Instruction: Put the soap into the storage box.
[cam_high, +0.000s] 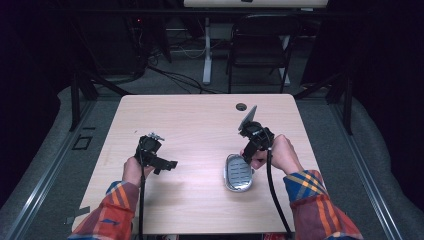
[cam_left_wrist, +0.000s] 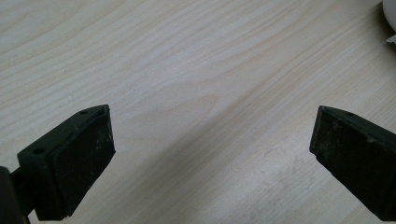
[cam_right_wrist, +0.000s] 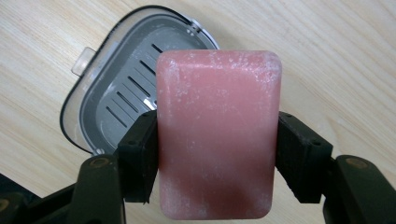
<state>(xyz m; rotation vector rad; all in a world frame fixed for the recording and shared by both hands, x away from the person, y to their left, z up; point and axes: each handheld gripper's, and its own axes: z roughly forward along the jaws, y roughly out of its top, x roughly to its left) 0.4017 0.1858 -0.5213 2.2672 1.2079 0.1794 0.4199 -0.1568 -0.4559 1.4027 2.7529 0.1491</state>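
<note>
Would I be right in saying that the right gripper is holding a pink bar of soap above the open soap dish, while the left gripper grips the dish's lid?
Not quite: the left gripper grips nothing. The left gripper view shows its jaws wide apart over the bare table. The rest holds: in the right gripper view, the right gripper clamps the pink bar of soap above the open soap dish.

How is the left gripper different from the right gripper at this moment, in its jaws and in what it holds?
The left gripper has its jaws wide apart, while the right gripper has its jaws closed on something. The left gripper holds nothing and has bare table between its jaws; the right gripper clamps a pink soap bar by its long sides. The left gripper looks at plain wood; the right gripper is above the open grey soap dish. Both have black jaws.
</note>
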